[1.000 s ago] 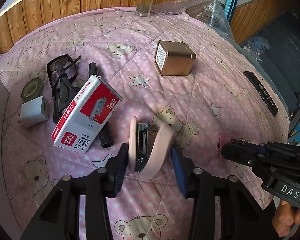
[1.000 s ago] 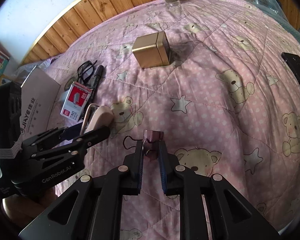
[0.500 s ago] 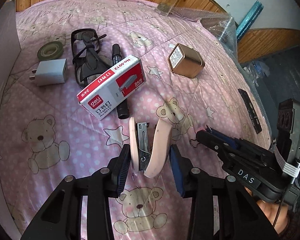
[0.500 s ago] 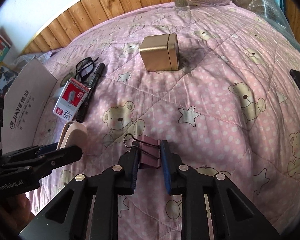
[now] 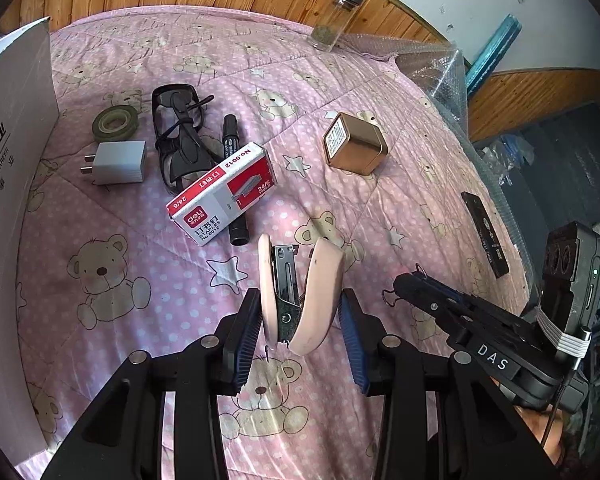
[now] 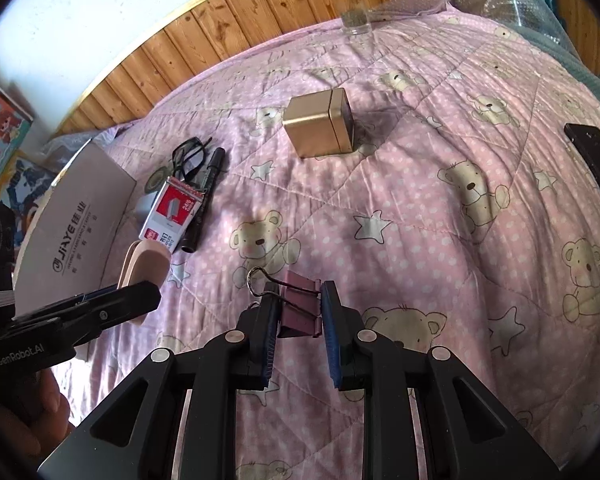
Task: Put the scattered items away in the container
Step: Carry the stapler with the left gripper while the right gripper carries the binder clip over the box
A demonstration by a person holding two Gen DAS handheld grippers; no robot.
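pinching the pink stapler (image 5: 296, 300) upright, its long axis running along the fingers, the left tool (image 5: 298, 330) sits nearer the cardboard box (image 5: 8, 184) off to its left than the right tool (image 6: 298, 316), which clamps a binder clip (image 6: 300, 304) above the bed.

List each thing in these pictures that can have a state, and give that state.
Left gripper: shut on the pink stapler.
Pink stapler: held, sprung open.
Right gripper: shut on the binder clip.
Binder clip: held.
Gold tin: lid on.
Glasses: folded.
Staple box: closed.
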